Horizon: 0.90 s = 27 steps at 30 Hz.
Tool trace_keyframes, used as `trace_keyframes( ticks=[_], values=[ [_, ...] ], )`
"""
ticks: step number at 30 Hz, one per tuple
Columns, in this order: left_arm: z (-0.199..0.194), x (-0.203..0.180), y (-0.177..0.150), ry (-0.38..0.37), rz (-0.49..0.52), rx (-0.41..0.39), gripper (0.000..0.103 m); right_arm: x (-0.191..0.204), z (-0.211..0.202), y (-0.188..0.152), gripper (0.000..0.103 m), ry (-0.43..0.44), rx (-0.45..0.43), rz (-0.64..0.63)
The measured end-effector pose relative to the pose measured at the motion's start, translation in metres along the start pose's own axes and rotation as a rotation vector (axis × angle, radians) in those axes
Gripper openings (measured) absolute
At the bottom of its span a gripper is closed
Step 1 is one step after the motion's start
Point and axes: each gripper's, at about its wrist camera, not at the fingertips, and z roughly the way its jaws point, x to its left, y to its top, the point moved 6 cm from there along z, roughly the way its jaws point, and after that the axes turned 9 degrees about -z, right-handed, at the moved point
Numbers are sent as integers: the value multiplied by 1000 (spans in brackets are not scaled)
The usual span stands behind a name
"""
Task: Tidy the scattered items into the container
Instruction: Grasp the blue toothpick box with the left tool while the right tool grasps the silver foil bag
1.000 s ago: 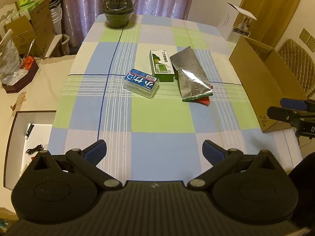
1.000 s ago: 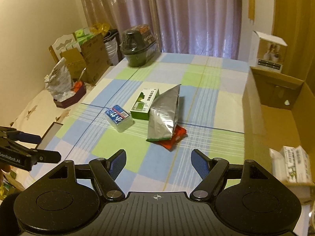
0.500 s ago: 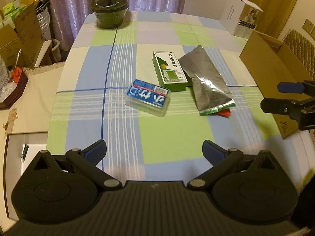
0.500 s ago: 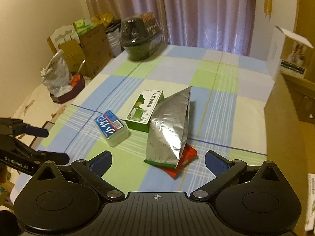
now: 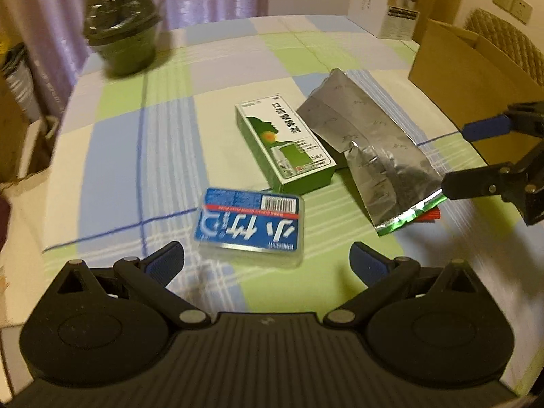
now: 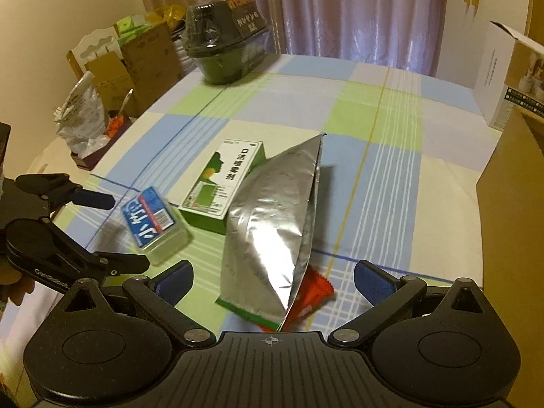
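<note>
On the checked desk point(image 5: 163, 156) lie a blue-labelled clear case point(image 5: 250, 226), a green carton point(image 5: 284, 148) and a foil pouch point(image 6: 272, 227) over a red packet point(image 6: 314, 290); the cardboard container point(image 5: 476, 78) stands at the desk's right edge. The left claw point(image 5: 267, 260) hangs spread and empty just short of the case, likely light, rigid and slick, best pinched across its short sides. The right claw point(image 6: 273, 280), spread and empty, frames the pouch's bottom end; the pouch is probably soft and crinkly, so grip its sealed edge.
</note>
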Motion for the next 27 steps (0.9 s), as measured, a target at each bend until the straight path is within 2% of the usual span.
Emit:
trace_keyframes(
  ticks=[3, 5, 8, 14, 19, 20, 21, 22, 24, 27],
  values=[
    [15, 2, 5, -1, 25, -4, 101, -4, 10, 2, 103, -6, 5, -5],
    [24, 4, 7, 0, 23, 8, 97, -6, 16, 5, 103, -6, 7, -10],
    [32, 7, 10, 0, 6, 21, 84, -5, 26, 8, 103, -3, 7, -26],
    [26, 10, 6, -16, -29, 35, 83, -3, 50, 19, 103, 1, 23, -37],
    [22, 9, -2, -15, -11, 33, 84, 0, 64, 26, 103, -1, 35, -48],
    [21, 8, -3, -14, -6, 31, 84, 1, 66, 27, 96, -1, 36, -49],
    [21, 8, -3, -12, -1, 29, 84, 1, 68, 27, 77, 1, 42, -51],
    [21, 7, -3, -10, 2, 27, 84, 1, 70, 26, 76, 1, 58, -51],
    [23, 7, -3, -8, 1, 26, 84, -1, 68, 25, 66, -1, 51, -37],
    [25, 6, -3, 0, -7, 22, 84, -4, 58, 16, 60, -13, 47, -21]
  ],
)
